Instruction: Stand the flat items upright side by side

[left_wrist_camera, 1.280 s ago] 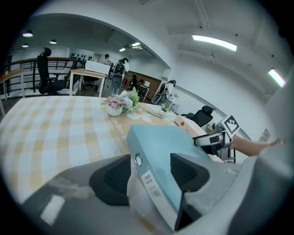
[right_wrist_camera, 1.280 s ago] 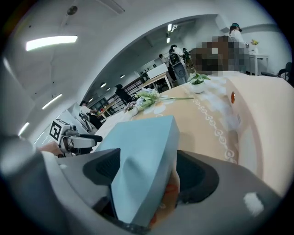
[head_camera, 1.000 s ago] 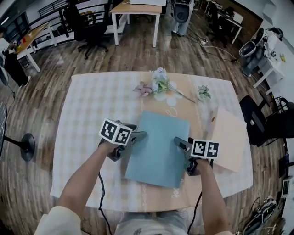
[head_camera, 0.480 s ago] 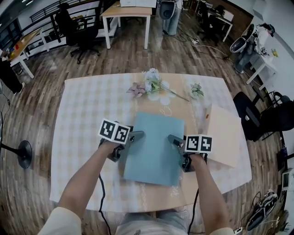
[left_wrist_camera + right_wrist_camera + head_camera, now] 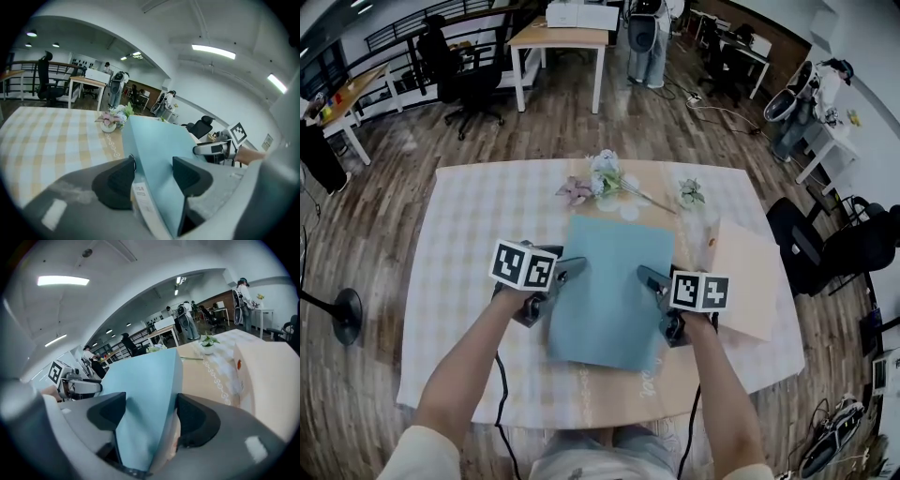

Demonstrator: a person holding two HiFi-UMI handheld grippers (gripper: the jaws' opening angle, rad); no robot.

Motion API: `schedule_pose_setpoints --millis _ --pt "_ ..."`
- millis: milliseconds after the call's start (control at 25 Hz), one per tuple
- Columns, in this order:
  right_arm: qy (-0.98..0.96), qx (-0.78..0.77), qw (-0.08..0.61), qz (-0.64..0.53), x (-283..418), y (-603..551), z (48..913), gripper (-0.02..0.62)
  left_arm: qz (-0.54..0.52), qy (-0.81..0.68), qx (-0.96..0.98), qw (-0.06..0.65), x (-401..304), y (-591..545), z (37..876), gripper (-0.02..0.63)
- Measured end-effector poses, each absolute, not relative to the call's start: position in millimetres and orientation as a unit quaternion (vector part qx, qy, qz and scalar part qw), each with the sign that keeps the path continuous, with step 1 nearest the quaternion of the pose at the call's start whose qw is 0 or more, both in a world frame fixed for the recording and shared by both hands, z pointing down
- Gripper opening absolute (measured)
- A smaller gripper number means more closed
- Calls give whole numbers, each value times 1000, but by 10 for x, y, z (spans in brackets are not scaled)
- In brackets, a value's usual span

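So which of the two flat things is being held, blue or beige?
The blue book, mid-table, gripped at its side edges by the left gripper and right gripper. The beige item lies flat to its right, untouched.

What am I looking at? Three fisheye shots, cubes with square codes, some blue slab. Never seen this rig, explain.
There is no robot here. A person holds a pair of handheld tongs in each hand, and the coded cubes are part of the tongs. The top-down picture comes from a camera on the person's head. The other two come from cameras riding on the left tongs and the right tongs, each looking along its own jaws. On the checked tablecloth lie a bunch of flowers, a small potted plant and, at the right, a peach-coloured flat item. Both tongs are clamped on a light blue book, one on each side edge. The book seems to be held at an angle, off the cloth.
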State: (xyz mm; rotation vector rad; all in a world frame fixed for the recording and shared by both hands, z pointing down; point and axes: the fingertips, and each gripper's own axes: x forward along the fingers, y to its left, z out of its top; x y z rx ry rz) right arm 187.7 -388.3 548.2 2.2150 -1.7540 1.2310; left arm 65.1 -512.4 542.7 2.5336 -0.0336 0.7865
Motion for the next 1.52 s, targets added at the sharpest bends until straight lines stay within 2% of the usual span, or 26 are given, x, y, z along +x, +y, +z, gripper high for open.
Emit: schedule_pose_setpoints --millis 680,1520 --pt "-654 717 103 219 1572 -4003 4462 330 196 -130 957 171 216 -5075 4466 264" --pt "-746 644 132 103 850 -3060 4142 295 179 -279 936 115 -711 -3874 4197 264"
